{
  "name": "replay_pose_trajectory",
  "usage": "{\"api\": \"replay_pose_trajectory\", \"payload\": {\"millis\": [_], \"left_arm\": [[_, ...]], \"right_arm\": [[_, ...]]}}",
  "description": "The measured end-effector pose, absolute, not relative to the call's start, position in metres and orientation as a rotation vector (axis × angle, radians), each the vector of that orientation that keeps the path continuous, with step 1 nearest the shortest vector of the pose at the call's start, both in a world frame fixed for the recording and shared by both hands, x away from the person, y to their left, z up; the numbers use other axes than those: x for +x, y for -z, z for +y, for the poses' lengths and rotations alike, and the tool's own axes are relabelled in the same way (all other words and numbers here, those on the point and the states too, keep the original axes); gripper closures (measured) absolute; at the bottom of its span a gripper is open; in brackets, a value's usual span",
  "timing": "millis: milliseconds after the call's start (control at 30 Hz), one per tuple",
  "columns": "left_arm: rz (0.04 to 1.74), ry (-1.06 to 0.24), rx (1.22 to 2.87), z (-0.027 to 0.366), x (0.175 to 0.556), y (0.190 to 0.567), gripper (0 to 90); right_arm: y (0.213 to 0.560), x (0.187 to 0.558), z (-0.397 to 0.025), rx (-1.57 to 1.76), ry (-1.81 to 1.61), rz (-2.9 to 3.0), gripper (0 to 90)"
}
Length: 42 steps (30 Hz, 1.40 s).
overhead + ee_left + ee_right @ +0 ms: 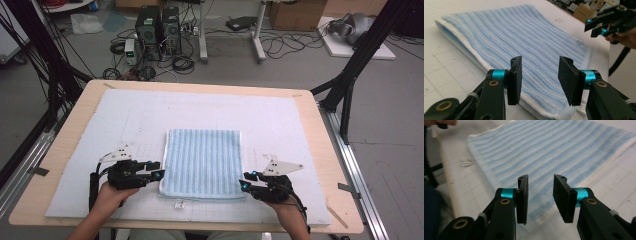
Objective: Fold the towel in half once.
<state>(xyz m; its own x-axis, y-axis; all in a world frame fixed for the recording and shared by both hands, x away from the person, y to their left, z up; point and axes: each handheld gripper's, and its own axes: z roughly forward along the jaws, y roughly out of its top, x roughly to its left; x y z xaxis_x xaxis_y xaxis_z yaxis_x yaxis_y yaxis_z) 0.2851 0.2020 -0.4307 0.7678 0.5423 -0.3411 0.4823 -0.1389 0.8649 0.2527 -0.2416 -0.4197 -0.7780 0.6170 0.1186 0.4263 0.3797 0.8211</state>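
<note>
- Wooden table with a big white gridded mat on top, and behind it a pretty messy floor: cables everywhere, two computer towers, a cardboard box.
- Blue-and-white striped towel lies flat in the middle of the mat, near the person's edge. It looks folded, since the left gripper view shows a doubled layer at its edge.
- Left gripper sits just beside the towel's left edge near the front corner, pointing in at it. Its jaws are spread apart with nothing between them; in its own view they hang over the towel's white hem.
- Right gripper is at the towel's front right corner, also pointing inward. Jaws are parted here too, nothing pinched; in its own view the striped cloth is right beyond them.
- Can't tell if either gripper is actually touching the cloth.
- Small white tag-like bit lies on the mat just in front of the towel.
</note>
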Motion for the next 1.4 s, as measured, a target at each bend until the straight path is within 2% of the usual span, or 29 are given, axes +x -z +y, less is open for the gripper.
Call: {"api": "replay_pose_trajectory", "payload": {"millis": [333,400,633,800,933,1000,1133,1233,1400], "left_arm": [[0.830,-0.142,1.763,0.197,0.310,0.430,55.6],[0.839,-0.162,1.776,0.194,0.318,0.430,61.4],[0.898,-0.274,1.809,0.183,0.351,0.424,65.8],[0.951,-0.288,1.790,0.176,0.375,0.421,66.0],[0.992,-0.312,1.839,0.166,0.393,0.428,74.6],[1.022,-0.315,1.870,0.161,0.402,0.433,75.4],[1.082,-0.324,1.946,0.155,0.412,0.445,77.4],[1.102,-0.325,1.951,0.154,0.413,0.448,78.2],[1.089,-0.332,1.962,0.153,0.412,0.448,76.8]], "right_arm": [[0.425,0.272,-0.236,1.020,-1.269,2.350,65.8],[0.426,0.276,-0.234,1.026,-1.249,2.346,69.2],[0.440,0.289,-0.216,0.999,-1.101,2.468,76.1],[0.441,0.286,-0.219,0.960,-1.059,2.519,76.7],[0.441,0.285,-0.220,0.935,-1.055,2.535,76.7],[0.440,0.285,-0.220,0.935,-1.053,2.539,76.6],[0.440,0.286,-0.222,0.944,-1.072,2.548,73.8],[0.437,0.291,-0.225,0.989,-1.126,2.542,63.5],[0.424,0.315,-0.234,1.083,-1.248,2.389,60.7]]}}
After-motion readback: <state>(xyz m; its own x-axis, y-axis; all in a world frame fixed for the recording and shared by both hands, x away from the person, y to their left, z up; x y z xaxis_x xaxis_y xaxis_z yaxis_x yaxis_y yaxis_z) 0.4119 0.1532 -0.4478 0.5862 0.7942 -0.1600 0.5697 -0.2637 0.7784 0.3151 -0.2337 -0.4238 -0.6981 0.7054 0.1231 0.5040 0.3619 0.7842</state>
